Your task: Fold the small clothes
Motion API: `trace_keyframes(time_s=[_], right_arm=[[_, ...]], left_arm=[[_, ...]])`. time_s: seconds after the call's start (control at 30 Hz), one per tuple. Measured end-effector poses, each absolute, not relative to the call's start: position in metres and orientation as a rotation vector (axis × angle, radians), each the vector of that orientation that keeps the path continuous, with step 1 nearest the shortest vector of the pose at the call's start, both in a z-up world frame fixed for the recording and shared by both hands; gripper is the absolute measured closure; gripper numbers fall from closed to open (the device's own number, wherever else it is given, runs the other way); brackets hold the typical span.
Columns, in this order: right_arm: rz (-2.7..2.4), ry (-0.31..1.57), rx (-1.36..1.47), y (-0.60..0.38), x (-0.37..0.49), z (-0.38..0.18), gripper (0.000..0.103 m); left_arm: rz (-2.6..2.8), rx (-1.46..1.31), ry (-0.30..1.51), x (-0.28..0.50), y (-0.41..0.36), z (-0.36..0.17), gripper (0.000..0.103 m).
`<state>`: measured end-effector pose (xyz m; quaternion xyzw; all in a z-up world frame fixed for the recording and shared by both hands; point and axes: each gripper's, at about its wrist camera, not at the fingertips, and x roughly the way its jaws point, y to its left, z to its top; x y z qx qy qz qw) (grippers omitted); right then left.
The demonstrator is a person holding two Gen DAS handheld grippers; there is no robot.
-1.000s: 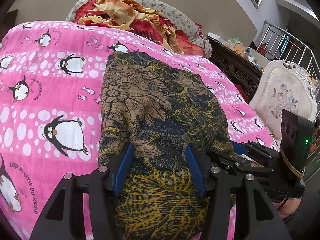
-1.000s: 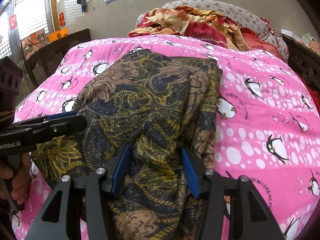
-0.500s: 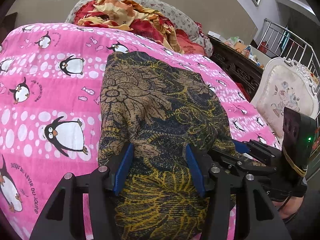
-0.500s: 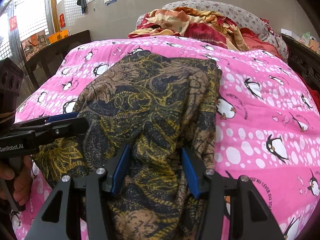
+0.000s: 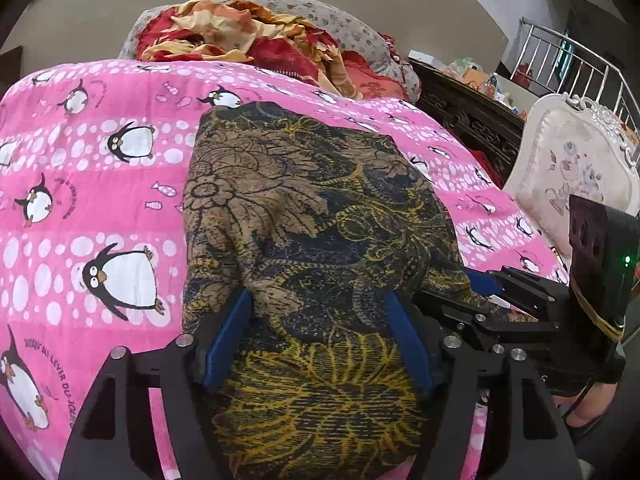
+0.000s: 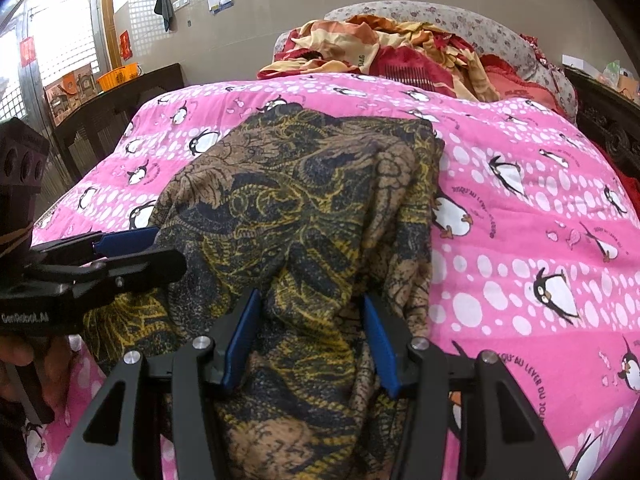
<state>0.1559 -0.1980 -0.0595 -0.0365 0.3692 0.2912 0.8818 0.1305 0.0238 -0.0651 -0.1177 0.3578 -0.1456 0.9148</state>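
Observation:
A brown, navy and yellow patterned garment (image 5: 304,216) lies on the pink penguin bedspread (image 5: 100,184), its near end bunched up. My left gripper (image 5: 318,320) has its blue pads apart with the cloth bulging between them. My right gripper (image 6: 310,320) is likewise apart around a fold of the same garment (image 6: 304,216). The right gripper shows at the right of the left wrist view (image 5: 504,300); the left gripper shows at the left of the right wrist view (image 6: 100,260). Whether the pads pinch the cloth is unclear.
A heap of red and orange bedding (image 5: 248,40) lies at the head of the bed, against a floral pillow (image 5: 340,28). A dark carved bed frame (image 5: 468,116) and a white upholstered chair (image 5: 568,172) stand to the right. A dark wooden bench (image 6: 116,108) stands to the left.
Both grippers stay around the garment's near end with the same jaw gap. The view has shifted very slightly; the cloth looks the same.

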Motion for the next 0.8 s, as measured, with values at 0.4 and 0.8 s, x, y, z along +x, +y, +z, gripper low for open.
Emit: trace_keyframes(time_s=[0.4,0.8], right_arm=[[0.608,0.771,-0.073,-0.199,0.154,-0.061,0.048],[0.603,0.782,-0.075,-0.196,0.155,-0.063,0.048]], left_arm=[[-0.387,-0.343,0.722,0.135,0.033,-0.067,0.029],[-0.364,-0.365,0.769,0.134,0.031,-0.058,0.023]])
